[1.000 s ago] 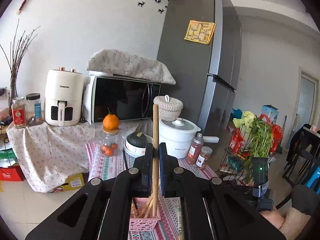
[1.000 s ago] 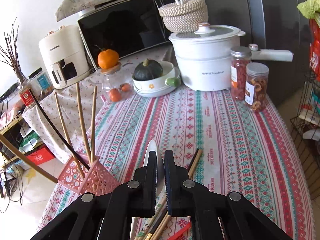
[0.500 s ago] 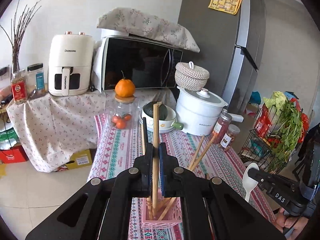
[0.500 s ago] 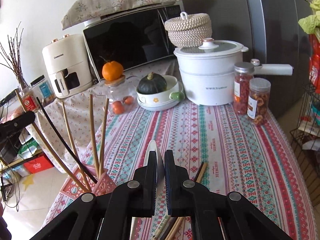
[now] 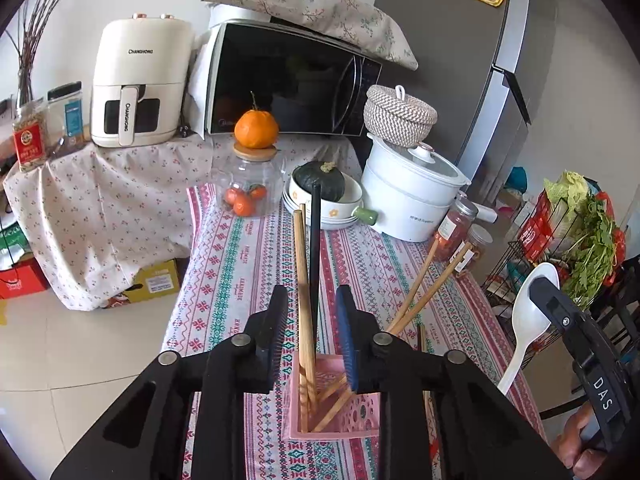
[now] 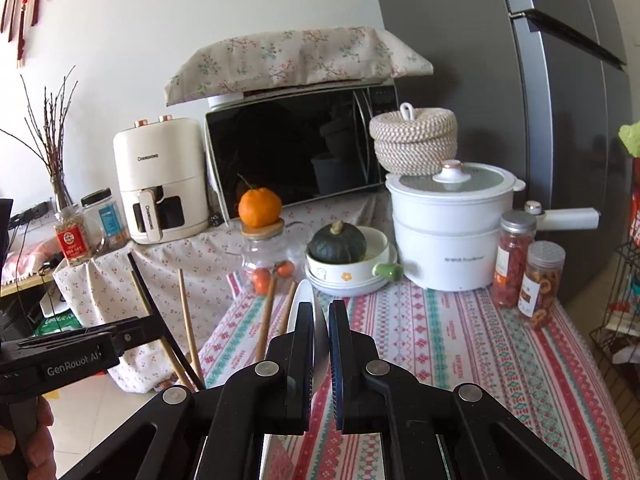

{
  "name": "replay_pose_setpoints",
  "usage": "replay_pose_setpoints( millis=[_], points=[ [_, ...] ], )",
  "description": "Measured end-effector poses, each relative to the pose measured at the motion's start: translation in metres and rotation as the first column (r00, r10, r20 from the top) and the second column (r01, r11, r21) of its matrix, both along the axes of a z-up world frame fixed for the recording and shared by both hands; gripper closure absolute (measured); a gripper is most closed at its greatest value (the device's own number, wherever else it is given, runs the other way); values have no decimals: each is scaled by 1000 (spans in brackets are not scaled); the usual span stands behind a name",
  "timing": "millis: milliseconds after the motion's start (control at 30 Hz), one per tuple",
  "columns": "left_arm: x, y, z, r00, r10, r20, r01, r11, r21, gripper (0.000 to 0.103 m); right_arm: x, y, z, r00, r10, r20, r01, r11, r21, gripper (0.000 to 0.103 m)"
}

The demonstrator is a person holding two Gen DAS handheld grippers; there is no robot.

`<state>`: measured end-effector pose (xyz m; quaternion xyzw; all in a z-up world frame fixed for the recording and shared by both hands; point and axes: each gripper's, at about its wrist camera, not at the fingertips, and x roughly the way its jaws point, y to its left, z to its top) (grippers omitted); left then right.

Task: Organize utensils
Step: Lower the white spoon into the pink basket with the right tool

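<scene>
Pink basket is sitting on the table, chopsticks standing inside between the spread-apart left tool. Right tool is clamping the white spoon; dropping it in carelessly risks tipping the light basket.

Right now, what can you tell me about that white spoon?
The white spoon looks like glossy ceramic or plastic, soup-style, with a deep rounded bowl and a long handle. The right hand-held gripper is shut on its bowl end, so the bowl sits up top and the handle slants down into open air. It hangs beside the table's right edge, touching only the gripper's pads, apart from the pink basket of chopsticks.
</scene>
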<state>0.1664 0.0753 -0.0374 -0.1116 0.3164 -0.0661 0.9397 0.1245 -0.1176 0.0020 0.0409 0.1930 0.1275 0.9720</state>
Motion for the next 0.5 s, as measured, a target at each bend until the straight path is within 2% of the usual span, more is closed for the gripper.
replay_pose_setpoints(
  millis=[33,67,200,333,500],
  points=[
    [-3,2,1,1000,2,3,-2,1000,-3,55,0,6,1,1000,1,11,-1,1000,-3,97],
    [-7,5,3,1000,6,5,-6,1000,-3,53,2,12,1,1000,0,22,0,1000,-8,97],
    [-20,16,4,999,9,-32,-8,1000,20,50,8,36,1,998,-12,68,15,999,-33,97],
    [-27,31,-2,996,29,-90,-26,999,38,42,15,57,-2,993,-34,117,42,996,-72,97],
    [-28,48,-16,988,41,-146,-35,999,37,42,29,79,-19,992,-58,109,70,991,-112,97]
  ],
)
